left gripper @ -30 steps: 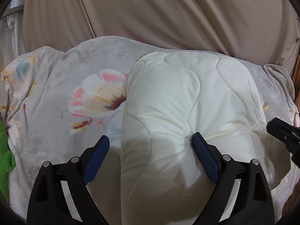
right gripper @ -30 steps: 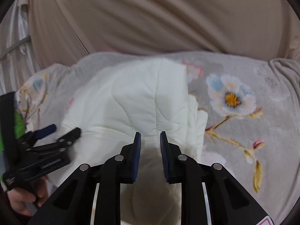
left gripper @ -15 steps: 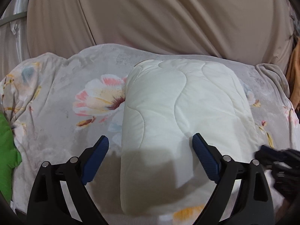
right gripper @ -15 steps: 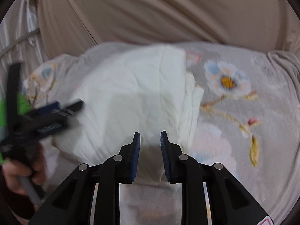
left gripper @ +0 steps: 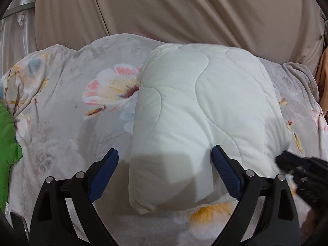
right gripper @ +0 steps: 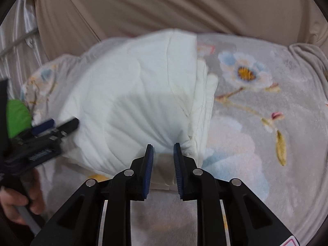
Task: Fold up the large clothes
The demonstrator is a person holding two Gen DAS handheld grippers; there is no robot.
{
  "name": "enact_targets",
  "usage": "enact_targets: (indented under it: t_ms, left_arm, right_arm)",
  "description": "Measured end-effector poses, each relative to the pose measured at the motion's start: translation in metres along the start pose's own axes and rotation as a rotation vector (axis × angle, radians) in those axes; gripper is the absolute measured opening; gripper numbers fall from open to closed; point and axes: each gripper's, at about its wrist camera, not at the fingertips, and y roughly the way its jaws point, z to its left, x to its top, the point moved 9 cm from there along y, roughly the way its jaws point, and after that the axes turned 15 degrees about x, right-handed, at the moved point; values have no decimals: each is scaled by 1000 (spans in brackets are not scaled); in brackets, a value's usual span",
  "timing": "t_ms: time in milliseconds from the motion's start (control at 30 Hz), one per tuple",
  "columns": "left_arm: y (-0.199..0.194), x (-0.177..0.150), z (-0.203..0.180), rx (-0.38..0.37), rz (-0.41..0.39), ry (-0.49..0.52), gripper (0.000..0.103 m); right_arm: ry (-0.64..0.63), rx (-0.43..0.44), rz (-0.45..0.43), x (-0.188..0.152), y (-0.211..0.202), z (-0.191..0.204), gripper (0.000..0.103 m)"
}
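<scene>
A folded white quilted blanket (left gripper: 201, 110) lies on the floral grey bedspread (left gripper: 61, 106). My left gripper (left gripper: 164, 160) is open and wide, hovering over the blanket's near left corner; its right finger (left gripper: 223, 172) rests against the quilt top. My right gripper (right gripper: 163, 155) is at the blanket's (right gripper: 131, 106) near right corner. Its jaws stand narrow and are closing, with bunched white fabric between the pads and creases running to the tips. The right gripper (left gripper: 295, 168) also shows at the blanket's right edge in the left wrist view.
A beige curtain (left gripper: 184, 10) hangs behind the bed. A green cloth (left gripper: 6, 127) lies at the left edge. The person's hand (right gripper: 14, 203) holds the left gripper's handle at the lower left of the right wrist view.
Both grippers drew back toward the blanket's near edge. The right gripper sank onto the near right corner and its jaws narrowed on the fabric.
</scene>
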Motion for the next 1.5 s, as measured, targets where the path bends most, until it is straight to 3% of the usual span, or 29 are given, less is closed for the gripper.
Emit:
enact_targets:
  t_ms: [133, 300, 433, 500, 600, 667, 767, 933, 1067, 1267, 1333, 1500]
  left_arm:
    - [-6, -5, 1, 10, 0, 0, 91]
    - [-19, -11, 8, -3, 4, -20, 91]
    - [-23, -24, 17, -1, 13, -17, 91]
    - [-19, -36, 28, 23, 32, -16, 91]
    - [-1, -53, 46, 67, 82, -24, 91]
    - [15, -62, 57, 88, 128, -57, 92]
    - [26, -66, 57, 57, 159, -89, 92]
    - [27, -69, 51, 104, 135, -46, 92]
    - [4, -63, 51, 67, 106, -54, 91]
    - [-53, -33, 57, -16, -13, -100, 91]
    - [-59, -22, 56, -13, -46, -97, 91]
    - [-51, -11, 46, -8, -41, -79, 91]
  right_arm:
    - [3, 13, -6, -2, -3, -2, 19]
    - [32, 57, -99, 9, -38, 3, 21]
    - [63, 48, -89, 7, -38, -7, 22]
    - [93, 40, -92, 3, -37, -13, 23]
    - [135, 94, -129, 3, -47, -14, 27]
    - [127, 95, -122, 2, -46, -11, 27]
    - [86, 45, -49, -6, -23, -14, 28]
    - [98, 25, -7, -18, 3, -25, 30]
    - [94, 34, -49, -12, -21, -18, 31]
    - [69, 66, -106, -3, -50, -5, 31]
    - [83, 55, -87, -4, -43, -9, 32]
    - [114, 86, -84, -9, -41, -7, 34]
